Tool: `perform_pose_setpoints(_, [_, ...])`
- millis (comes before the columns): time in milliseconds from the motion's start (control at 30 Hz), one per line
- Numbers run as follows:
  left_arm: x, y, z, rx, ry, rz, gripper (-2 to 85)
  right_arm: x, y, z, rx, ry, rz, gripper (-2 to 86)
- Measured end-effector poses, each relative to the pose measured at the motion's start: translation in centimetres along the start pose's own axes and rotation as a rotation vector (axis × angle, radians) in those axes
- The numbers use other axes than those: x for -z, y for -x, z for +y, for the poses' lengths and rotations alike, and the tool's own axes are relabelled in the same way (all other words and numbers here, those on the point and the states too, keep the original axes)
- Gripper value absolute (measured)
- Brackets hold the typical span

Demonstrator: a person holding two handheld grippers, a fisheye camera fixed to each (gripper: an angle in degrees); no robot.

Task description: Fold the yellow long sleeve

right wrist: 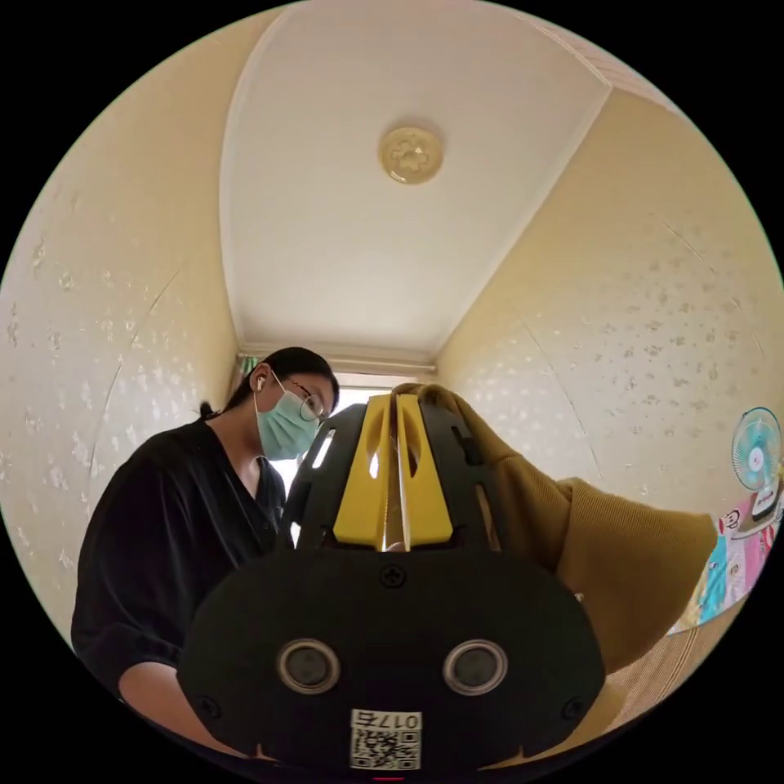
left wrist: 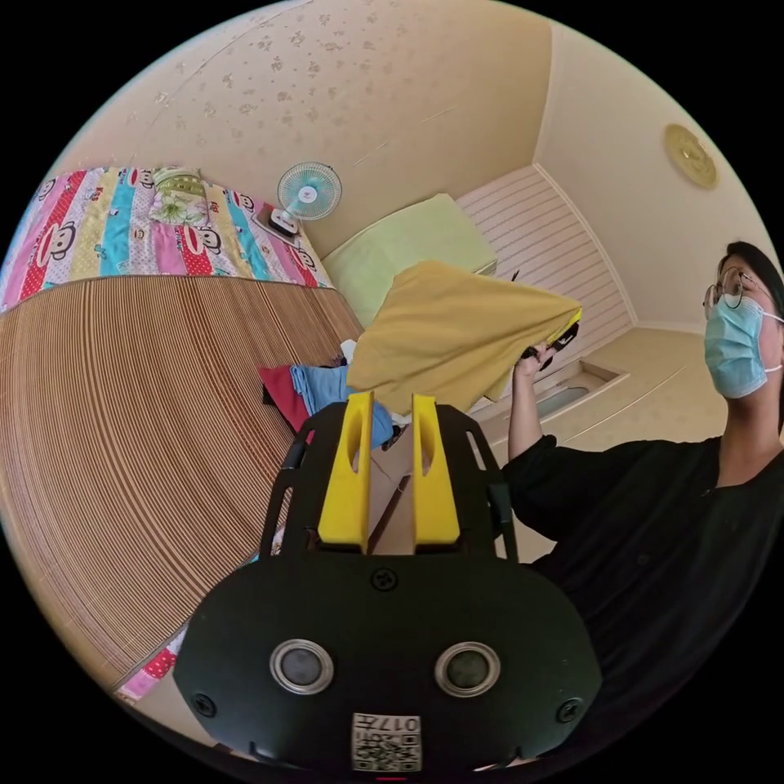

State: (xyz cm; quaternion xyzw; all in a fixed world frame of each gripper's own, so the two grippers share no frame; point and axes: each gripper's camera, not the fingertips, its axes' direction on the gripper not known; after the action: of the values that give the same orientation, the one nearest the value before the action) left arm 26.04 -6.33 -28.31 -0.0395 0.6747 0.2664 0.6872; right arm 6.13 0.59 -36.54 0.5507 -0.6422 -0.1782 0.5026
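The right tool (right wrist: pixel 398 408) pinches the yellow long sleeve (right wrist: pixel 621 563) and lifts it above the bed (left wrist: pixel 122 425); the left tool (left wrist: pixel 390 400) stands spread, holding nothing.

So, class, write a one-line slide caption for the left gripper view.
Open left claw waits above the striped mat while the right claw lifts the yellow top.

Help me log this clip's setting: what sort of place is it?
Probably a bedroom at home: a bed with a woven mat and cartoon-print sheet, a small fan, and clothes piled on the mat.
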Motion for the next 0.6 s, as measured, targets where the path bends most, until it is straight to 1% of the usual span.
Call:
perform_pose_setpoints(33, [1.0,0.1,-0.2,-0.007,-0.013,-0.011,9.7,-2.0,0.7,0.5,0.002,-0.004,-0.089,0.6])
perform_pose_setpoints(100, [2.4,0.2,-0.6,-0.016,-0.024,-0.026,12.8,-5.1,1.9,1.5,0.017,-0.032,-0.2,0.6])
perform_pose_setpoints(167, [4.3,0.1,-1.1,-0.056,-0.034,0.001,15.6,-8.3,2.5,2.4,0.019,-0.044,-0.249,0.6])
perform_pose_setpoints(233, [4.7,0.2,-1.4,-0.079,-0.009,0.048,16.2,-12.9,2.2,3.8,0.0,0.004,-0.29,0.5])
perform_pose_setpoints(300, [3.8,0.9,-1.5,-0.072,0.088,0.149,15.7,-16.3,1.7,5.1,-0.006,0.072,-0.297,0.6])
perform_pose_setpoints(367, [1.9,2.2,-0.8,-0.027,0.25,0.413,10.7,-19.6,1.6,6.5,0.006,0.151,-0.283,0.6])
perform_pose_setpoints(400, [2.0,2.4,-0.4,-0.018,0.25,0.464,9.8,-21.7,1.5,7.5,0.004,0.202,-0.261,0.7])
perform_pose_setpoints(467, [5.3,2.0,1.2,-0.073,0.076,0.612,6.5,-24.5,1.2,8.8,0.003,0.296,-0.154,0.9])
perform_pose_setpoints(533, [8.5,1.0,1.4,-0.15,0.01,0.665,5.5,-27.7,-0.5,10.5,-0.043,0.454,0.102,1.2])
perform_pose_setpoints(567, [10.6,-0.2,1.3,-0.21,-0.017,0.665,5.2,-28.5,-0.9,11.1,-0.036,0.501,0.164,1.3])
perform_pose_setpoints(600, [11.6,-0.8,1.3,-0.242,-0.028,0.659,5.2,-30.1,-1.8,12.4,-0.027,0.592,0.289,1.6])
